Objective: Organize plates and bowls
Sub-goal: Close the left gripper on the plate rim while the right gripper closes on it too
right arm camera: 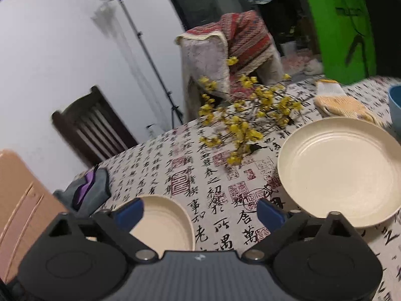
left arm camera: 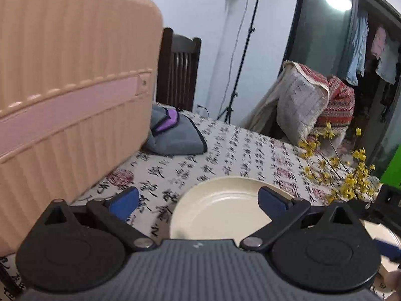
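In the left wrist view a cream plate [left arm camera: 220, 213] lies flat on the calligraphy tablecloth [left arm camera: 225, 150]. My left gripper [left arm camera: 199, 200] is open just above its near side, with the right blue finger over the rim and nothing held. A second cream plate [left arm camera: 384, 230] shows at the right edge, under a blue finger [left arm camera: 387, 247] of my other gripper. In the right wrist view my right gripper [right arm camera: 200, 212] is open and empty over bare cloth, between a cream plate [right arm camera: 165, 223] on the left and a larger-looking cream plate [right arm camera: 343, 170] on the right. A blue bowl [right arm camera: 396, 105] sits at the far right edge.
A pink ribbed suitcase [left arm camera: 70, 87] stands on the table's left side with a grey and purple cloth [left arm camera: 175, 135] beside it. Yellow flower sprigs [right arm camera: 245, 115] lie across the middle. Knitted gloves [right arm camera: 343, 102] and a green bag [right arm camera: 343, 32] are behind the right plate. A dark chair [left arm camera: 179, 70] stands behind the table.
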{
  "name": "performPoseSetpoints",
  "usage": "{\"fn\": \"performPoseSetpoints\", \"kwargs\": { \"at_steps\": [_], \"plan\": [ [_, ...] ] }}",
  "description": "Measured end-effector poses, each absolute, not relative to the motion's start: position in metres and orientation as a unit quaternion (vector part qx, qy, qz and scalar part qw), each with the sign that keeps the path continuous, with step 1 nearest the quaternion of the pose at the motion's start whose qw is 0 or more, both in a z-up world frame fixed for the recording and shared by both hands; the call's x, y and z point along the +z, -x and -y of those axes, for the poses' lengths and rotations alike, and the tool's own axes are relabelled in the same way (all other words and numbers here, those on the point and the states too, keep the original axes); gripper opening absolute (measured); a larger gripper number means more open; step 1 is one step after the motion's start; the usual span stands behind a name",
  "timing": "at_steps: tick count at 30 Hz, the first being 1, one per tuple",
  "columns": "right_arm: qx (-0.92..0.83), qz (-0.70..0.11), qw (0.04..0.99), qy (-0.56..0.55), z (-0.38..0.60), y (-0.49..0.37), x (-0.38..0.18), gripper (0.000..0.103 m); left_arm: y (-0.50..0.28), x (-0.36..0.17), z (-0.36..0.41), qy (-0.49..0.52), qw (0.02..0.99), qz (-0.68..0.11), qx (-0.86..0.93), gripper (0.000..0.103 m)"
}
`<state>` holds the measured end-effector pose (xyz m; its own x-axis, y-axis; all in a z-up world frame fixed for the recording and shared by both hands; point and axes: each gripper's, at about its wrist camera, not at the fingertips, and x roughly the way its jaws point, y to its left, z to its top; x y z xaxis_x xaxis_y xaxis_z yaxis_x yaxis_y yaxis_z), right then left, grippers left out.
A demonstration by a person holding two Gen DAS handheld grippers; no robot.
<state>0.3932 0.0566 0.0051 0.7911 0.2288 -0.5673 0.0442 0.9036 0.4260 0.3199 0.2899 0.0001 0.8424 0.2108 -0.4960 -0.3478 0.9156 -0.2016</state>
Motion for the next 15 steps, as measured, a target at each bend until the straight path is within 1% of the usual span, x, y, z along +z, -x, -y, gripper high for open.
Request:
{"fn": "performPoseSetpoints", "kwargs": {
  "at_steps": [5, 6, 10, 12, 15],
  "plan": [
    [0.048, -0.326, 0.910, -0.252, -0.064, -0.393, -0.009, 0.089, -0.319, -0.005, -0.296, 0.142, 0.947, -0.241, 0.156, 0.103],
    [0.052, -0.323, 0.912, -0.249, -0.067, -0.392, -0.010, 0.087, -0.318, -0.005, -0.296, 0.142, 0.947, -0.242, 0.158, 0.103],
    [0.055, -0.310, 0.921, -0.231, -0.078, -0.389, -0.014, 0.086, -0.319, -0.007, -0.305, 0.157, 0.944, -0.247, 0.153, 0.097],
    [0.056, -0.305, 0.923, -0.228, -0.079, -0.389, -0.015, 0.084, -0.319, -0.007, -0.306, 0.158, 0.944, -0.246, 0.151, 0.097],
    [0.068, -0.295, 0.926, -0.227, -0.082, -0.388, -0.017, 0.083, -0.320, -0.008, -0.307, 0.158, 0.945, -0.247, 0.147, 0.091]
  ]
}}
